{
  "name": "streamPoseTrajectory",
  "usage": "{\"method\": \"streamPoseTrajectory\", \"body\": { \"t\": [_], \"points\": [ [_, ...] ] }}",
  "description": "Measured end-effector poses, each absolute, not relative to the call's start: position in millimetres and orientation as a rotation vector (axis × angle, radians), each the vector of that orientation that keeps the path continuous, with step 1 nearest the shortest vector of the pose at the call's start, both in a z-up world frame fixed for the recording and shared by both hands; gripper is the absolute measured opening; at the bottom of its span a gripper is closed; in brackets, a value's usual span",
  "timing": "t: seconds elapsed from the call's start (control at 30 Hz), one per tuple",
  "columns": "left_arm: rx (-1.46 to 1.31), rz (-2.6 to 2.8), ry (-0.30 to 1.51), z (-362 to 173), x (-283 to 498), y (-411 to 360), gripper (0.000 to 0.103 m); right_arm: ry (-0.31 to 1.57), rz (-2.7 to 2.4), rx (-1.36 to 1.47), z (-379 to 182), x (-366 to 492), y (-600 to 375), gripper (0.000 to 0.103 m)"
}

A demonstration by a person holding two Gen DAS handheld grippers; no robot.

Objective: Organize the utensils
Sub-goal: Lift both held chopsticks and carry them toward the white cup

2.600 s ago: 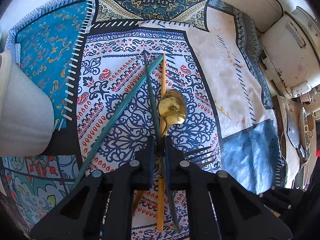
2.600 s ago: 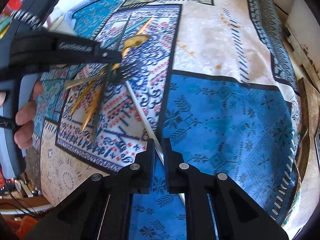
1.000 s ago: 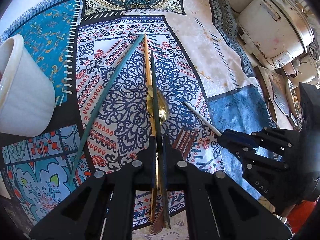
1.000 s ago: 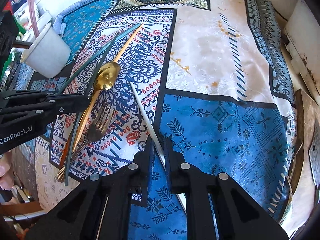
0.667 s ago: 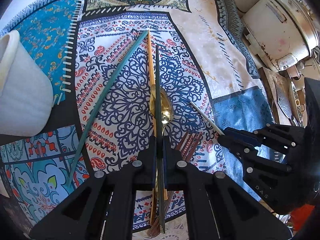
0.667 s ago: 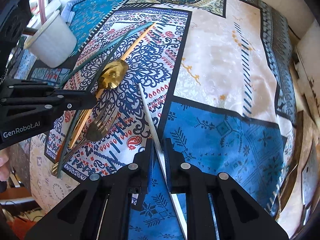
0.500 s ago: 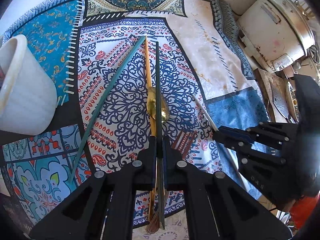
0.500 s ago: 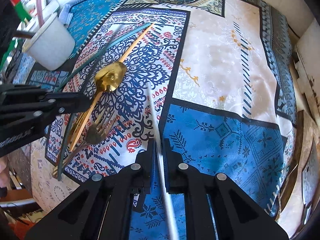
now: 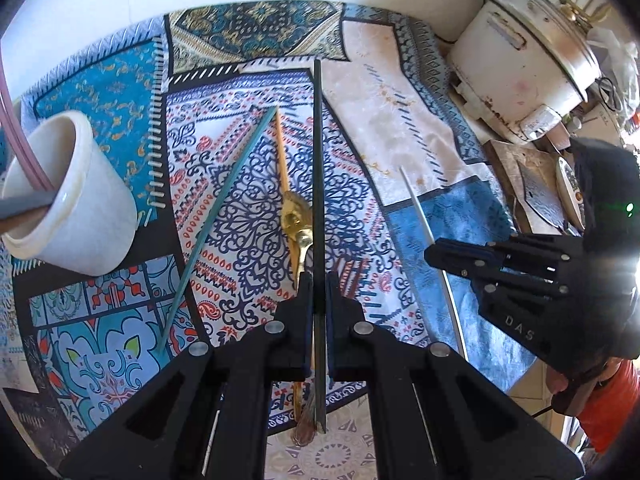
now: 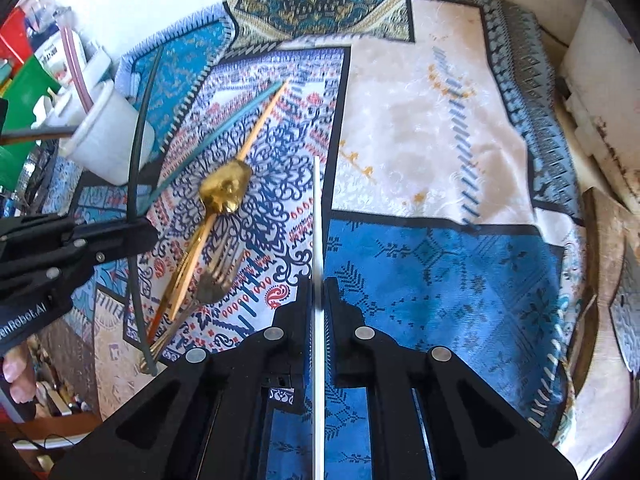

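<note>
My left gripper [image 9: 318, 284] is shut on a dark green chopstick [image 9: 317, 168] and holds it lifted above the patterned cloth. My right gripper [image 10: 317, 288] is shut on a white chopstick [image 10: 317, 220], also lifted. On the cloth lie a teal chopstick [image 9: 224, 216], an orange chopstick [image 9: 282, 156], a gold spoon [image 9: 296, 216] and a fork [image 10: 218, 276]. The white cup [image 9: 68, 200] stands at the left and holds a pink straw and a grey handle. The right gripper also shows in the left wrist view [image 9: 432, 252].
A white rice cooker [image 9: 520, 60] stands at the back right past the cloth edge. Wooden boards and clutter [image 9: 536, 184] lie at the right. A white wall runs behind the cloth. Green and red boxes [image 10: 20, 64] stand behind the cup.
Both grippers have risen, lifting the dark green chopstick and the white chopstick off the cloth. The cup has come further into view at the left.
</note>
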State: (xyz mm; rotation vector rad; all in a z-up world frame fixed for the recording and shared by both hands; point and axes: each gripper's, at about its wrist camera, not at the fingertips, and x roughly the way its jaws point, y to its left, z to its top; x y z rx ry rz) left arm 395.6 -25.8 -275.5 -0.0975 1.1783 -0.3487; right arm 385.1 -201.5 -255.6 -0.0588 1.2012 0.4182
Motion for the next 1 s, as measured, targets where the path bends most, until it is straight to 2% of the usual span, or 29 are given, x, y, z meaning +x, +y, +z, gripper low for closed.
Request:
{"method": "streamPoseTrajectory", "body": {
  "t": [0.53,1.0],
  "points": [
    [-0.021,-0.373,1.019,-222.0,378.4,-46.9,0.004,1.021,0.371,-0.008,-191.9,362.9,-209.6,0.005],
    [-0.052,-0.325,0.856,-158.3,365.2,-20.9,0.004,0.888,0.392,-0.012,-141.2,365.0,-194.4,0.005]
  ]
}}
